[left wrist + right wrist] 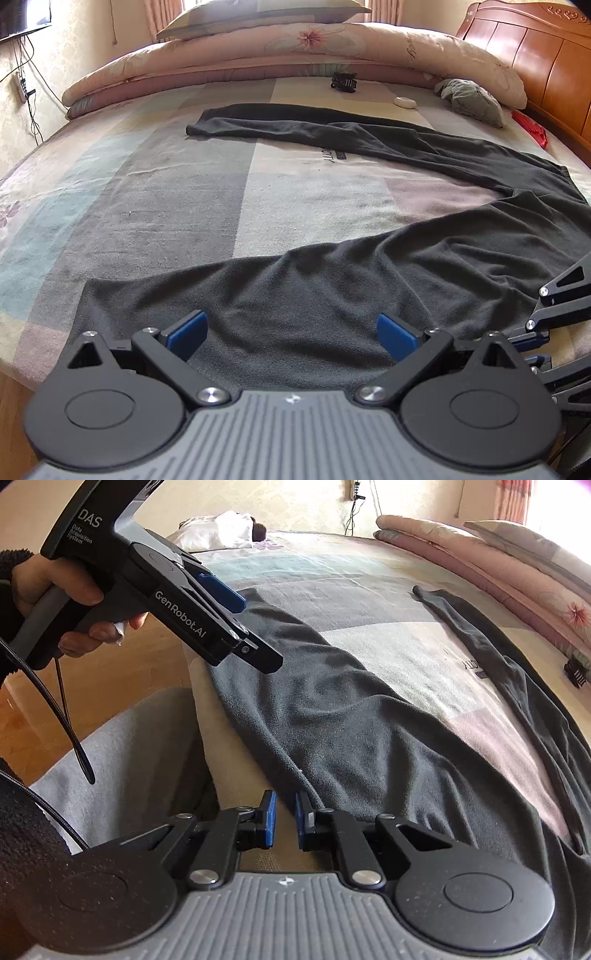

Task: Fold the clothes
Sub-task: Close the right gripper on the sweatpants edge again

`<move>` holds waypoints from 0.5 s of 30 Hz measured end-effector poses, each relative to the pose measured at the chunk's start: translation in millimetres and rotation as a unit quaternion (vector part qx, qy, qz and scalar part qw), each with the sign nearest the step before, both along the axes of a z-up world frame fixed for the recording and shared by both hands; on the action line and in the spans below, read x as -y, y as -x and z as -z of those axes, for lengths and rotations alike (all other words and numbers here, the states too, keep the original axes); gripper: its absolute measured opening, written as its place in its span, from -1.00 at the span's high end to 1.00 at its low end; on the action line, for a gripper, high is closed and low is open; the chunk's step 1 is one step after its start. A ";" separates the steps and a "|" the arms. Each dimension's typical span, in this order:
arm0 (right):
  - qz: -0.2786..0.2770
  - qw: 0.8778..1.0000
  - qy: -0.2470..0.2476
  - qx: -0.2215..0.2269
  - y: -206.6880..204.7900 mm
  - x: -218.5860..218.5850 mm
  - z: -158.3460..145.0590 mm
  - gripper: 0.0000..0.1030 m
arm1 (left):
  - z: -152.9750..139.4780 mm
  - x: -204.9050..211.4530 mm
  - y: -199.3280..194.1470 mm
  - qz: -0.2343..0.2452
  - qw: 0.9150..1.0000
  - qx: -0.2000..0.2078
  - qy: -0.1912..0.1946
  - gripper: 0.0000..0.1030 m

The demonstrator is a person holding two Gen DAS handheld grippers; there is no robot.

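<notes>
Left wrist view: the left tool, blue pads wide apart and empty, hangs over the near leg of dark grey trousers spread across the patchwork bed.

Right wrist view: the right tool, pads nearly together with nothing between them, sits at the trousers' near edge.

My left gripper is black, lettered "GenRobot.AI" and "DAS", with a grey handle and black cables hanging below. My right gripper has blue-padded fingers, silver screws and a ribbed grey body. I wear a dark fleecy sleeve and light grey trousers.
</notes>
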State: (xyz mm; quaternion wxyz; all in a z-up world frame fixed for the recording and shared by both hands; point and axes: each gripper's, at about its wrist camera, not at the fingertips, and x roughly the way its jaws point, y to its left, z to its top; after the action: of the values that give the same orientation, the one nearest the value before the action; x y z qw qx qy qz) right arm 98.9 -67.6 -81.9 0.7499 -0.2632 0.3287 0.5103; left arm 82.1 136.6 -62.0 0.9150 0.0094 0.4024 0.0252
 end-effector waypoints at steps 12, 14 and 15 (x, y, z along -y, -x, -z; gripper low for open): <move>-0.025 0.999 0.024 0.025 -4.8 -10.8 3.4 0.96 | 4.9 -2.0 3.4 -0.002 1.000 -0.005 0.010 -0.91; -0.025 0.999 0.018 -0.013 -5.3 -8.8 0.7 0.97 | 4.6 -2.7 4.7 -0.004 1.000 -0.006 0.009 -0.91; -0.031 0.999 0.014 -0.039 -5.1 -7.2 -0.5 0.98 | 4.0 -3.0 5.5 -0.002 1.000 -0.005 0.009 -0.91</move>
State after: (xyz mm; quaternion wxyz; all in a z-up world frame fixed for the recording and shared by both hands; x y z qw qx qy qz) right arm 103.9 -60.4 -81.3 0.7167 -0.2636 0.3567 0.5381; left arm 76.6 139.6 -66.0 0.9131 0.0000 0.4070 0.0234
